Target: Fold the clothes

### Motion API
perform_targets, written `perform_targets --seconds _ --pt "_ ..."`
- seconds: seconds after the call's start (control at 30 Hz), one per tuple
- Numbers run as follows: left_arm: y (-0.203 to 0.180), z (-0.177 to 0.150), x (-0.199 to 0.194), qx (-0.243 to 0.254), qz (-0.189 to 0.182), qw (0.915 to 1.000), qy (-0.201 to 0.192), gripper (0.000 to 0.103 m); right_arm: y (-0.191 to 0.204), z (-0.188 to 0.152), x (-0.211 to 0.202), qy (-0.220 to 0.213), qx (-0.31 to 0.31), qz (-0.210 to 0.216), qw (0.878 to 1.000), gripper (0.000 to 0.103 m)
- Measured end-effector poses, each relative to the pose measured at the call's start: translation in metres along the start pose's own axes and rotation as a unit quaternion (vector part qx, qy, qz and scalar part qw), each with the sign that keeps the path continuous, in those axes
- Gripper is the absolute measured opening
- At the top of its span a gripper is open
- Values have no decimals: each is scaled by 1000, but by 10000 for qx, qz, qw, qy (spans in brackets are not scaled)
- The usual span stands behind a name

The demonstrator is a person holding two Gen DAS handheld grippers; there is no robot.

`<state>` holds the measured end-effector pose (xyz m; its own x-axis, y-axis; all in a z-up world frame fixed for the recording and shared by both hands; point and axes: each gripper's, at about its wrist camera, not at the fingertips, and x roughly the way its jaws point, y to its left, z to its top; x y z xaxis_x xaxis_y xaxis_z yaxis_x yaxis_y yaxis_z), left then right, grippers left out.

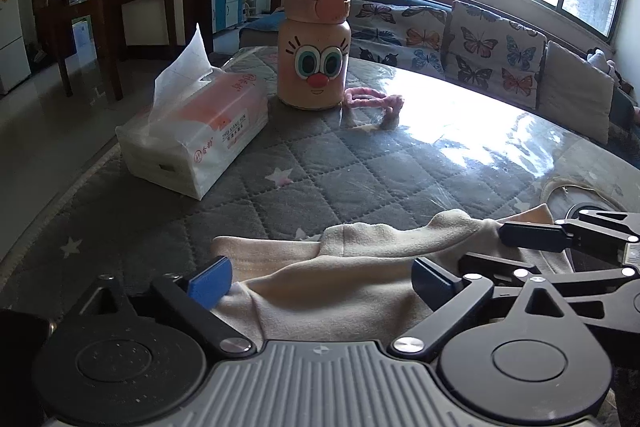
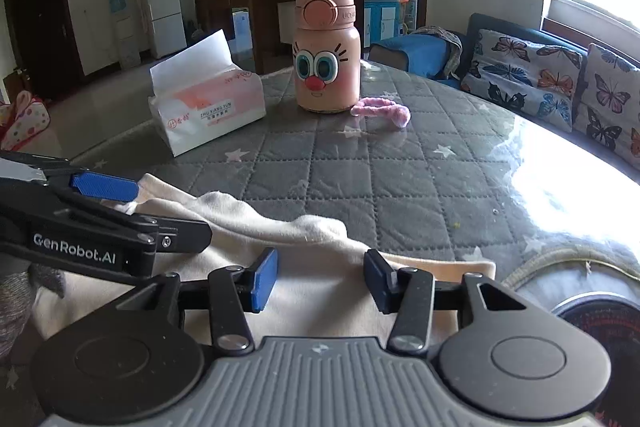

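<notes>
Worktop (image 1: 400, 163): fills the middle of both views; grey quilted cover with pale stars under a clear glossy sheet; the left wrist view shows strong window glare at centre right, the right wrist view shows it at the right edge

Sofa (image 2: 520, 67): behind the worktop, butterfly-print cushions; upper right in both views; only the left wrist view shows the windows above it in full; only the right wrist view shows a white fridge (image 2: 164, 11) at upper left

Garment (image 1: 360, 279): cream cloth, rumpled, lying on the near edge of the worktop at the bottom of both views; folds rise in a ridge across it; in the right wrist view (image 2: 320, 259) it runs from lower left to lower right centre

Left hand-held gripper (image 1: 320, 281): jaws spread wide, blue pads either side of the cloth, nothing clamped; the right wrist view shows it from the side at left (image 2: 132, 211), pads apart, the upper blue pad over the cloth's edge

Right hand-held gripper (image 2: 320, 279): jaws apart over the cloth, no cloth pinched between them; the left wrist view shows it entering from the right (image 1: 500, 255), its tips over the garment

Tissue pack (image 1: 192, 139): white and orange, one tissue standing up; far left on the worktop, well apart from the garment

Bottle (image 1: 316, 47): peach, cartoon face, upright; upper centre, just right of the tissue pack

Pink fuzzy band (image 1: 376, 103): lies just beside the bottle's base, on its right
</notes>
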<state>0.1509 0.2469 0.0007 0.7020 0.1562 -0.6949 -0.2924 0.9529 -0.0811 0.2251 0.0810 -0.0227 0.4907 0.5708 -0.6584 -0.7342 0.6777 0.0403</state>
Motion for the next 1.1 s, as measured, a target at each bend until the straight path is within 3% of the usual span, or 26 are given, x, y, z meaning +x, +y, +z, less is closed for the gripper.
perform_targets --seconds 0.27,0.63,0.9,0.97,1.1 --pt "4 -5 1 26 172 9998 6 103 7 -9 -14 -14 -85 -10 10000 59" --pt "5 -7 3 49 240 9997 11 103 21 -20 -27 -26 -209 -26 9998 61" --pt "3 -10 1 70 338 9994 -45 103 26 -42 -54 35 -310 198 9993 70" --pt "2 -11 -1 86 354 9993 -71 103 26 -46 -62 -6 -320 210 9993 77" --pt "1 -13 -2 124 432 9989 -119 103 18 -57 -77 19 -137 243 9996 78"
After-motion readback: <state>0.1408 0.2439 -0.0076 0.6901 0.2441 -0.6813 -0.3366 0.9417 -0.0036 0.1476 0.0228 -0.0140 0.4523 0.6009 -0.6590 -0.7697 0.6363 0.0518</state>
